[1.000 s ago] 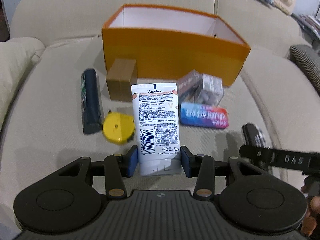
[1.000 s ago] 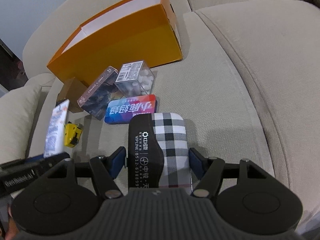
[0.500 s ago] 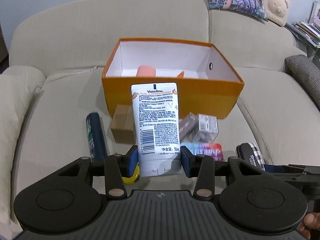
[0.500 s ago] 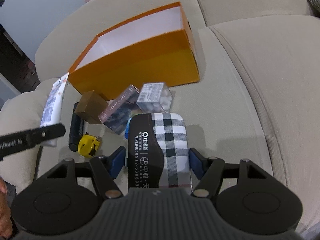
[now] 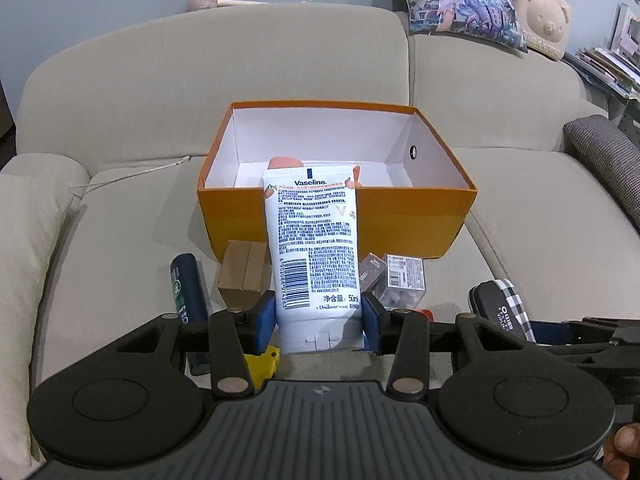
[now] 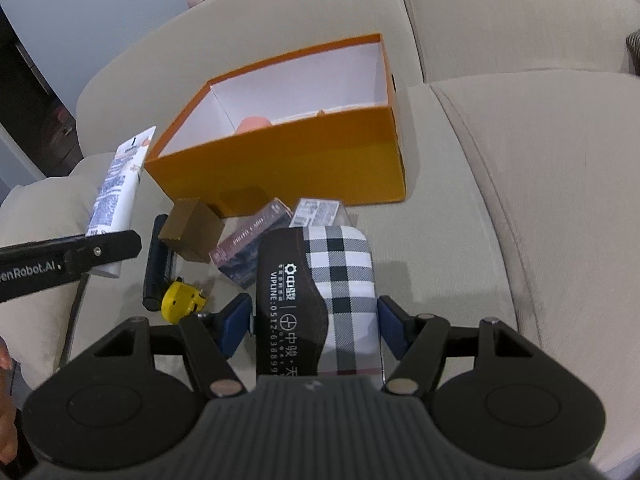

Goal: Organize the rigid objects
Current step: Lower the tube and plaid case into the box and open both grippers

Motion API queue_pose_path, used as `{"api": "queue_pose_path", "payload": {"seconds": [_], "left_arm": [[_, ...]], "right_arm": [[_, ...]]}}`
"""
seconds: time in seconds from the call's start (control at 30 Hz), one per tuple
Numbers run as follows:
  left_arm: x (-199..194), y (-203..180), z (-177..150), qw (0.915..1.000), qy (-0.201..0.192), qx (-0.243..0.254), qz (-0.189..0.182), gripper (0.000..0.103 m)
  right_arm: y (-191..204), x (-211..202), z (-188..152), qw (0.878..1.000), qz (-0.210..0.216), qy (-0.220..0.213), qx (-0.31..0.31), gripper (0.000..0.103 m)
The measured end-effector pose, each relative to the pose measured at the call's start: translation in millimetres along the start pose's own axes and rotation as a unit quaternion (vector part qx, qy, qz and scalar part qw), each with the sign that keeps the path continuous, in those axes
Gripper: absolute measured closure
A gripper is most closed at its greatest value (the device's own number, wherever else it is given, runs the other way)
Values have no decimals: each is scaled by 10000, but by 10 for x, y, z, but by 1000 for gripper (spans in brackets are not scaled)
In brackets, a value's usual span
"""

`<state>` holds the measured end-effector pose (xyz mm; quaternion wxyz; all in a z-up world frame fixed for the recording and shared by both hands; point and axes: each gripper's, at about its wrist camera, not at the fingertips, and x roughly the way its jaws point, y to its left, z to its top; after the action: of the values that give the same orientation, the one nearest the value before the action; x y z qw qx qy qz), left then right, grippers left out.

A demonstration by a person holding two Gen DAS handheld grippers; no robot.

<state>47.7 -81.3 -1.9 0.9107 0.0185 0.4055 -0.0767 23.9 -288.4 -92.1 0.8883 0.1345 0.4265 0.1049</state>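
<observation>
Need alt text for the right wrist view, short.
The right hand-held gripper grips a plaid-and-black case above a beige sofa. Ahead sits an open orange box, with small boxes, a dark tube and a yellow tape measure before it.

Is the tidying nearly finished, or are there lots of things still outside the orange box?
Barely started. Only one peach-coloured thing lies in the orange box. In hand: the left gripper holds a Vaseline tube, the right gripper a checked case. Left on the sofa: dark tube, brown box, yellow tape measure, maroon box, clear box.
</observation>
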Motion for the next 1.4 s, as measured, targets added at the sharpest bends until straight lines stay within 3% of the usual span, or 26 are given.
{"api": "queue_pose_path", "payload": {"seconds": [0.43, 0.7, 0.73, 0.9, 1.17, 1.4], "left_arm": [[-13, 54, 270, 9997, -164, 153, 93, 52], [109, 191, 807, 9993, -303, 147, 167, 52], [149, 217, 897, 9996, -178, 154, 177, 52], [450, 255, 1312, 9989, -300, 185, 295, 52], [1376, 323, 1463, 9993, 382, 4, 14, 52], [1925, 324, 1261, 9946, 1011, 101, 202, 52]], "right_arm": [[129, -115, 419, 9998, 38, -144, -126, 34], [267, -3, 1034, 9992, 115, -280, -263, 34], [288, 24, 1118, 9991, 109, -312, -274, 34], [373, 256, 1586, 9988, 117, -421, -239, 34], [248, 1052, 1944, 9999, -16, -147, 83, 34], [247, 1691, 1902, 9983, -372, 354, -258, 34]]}}
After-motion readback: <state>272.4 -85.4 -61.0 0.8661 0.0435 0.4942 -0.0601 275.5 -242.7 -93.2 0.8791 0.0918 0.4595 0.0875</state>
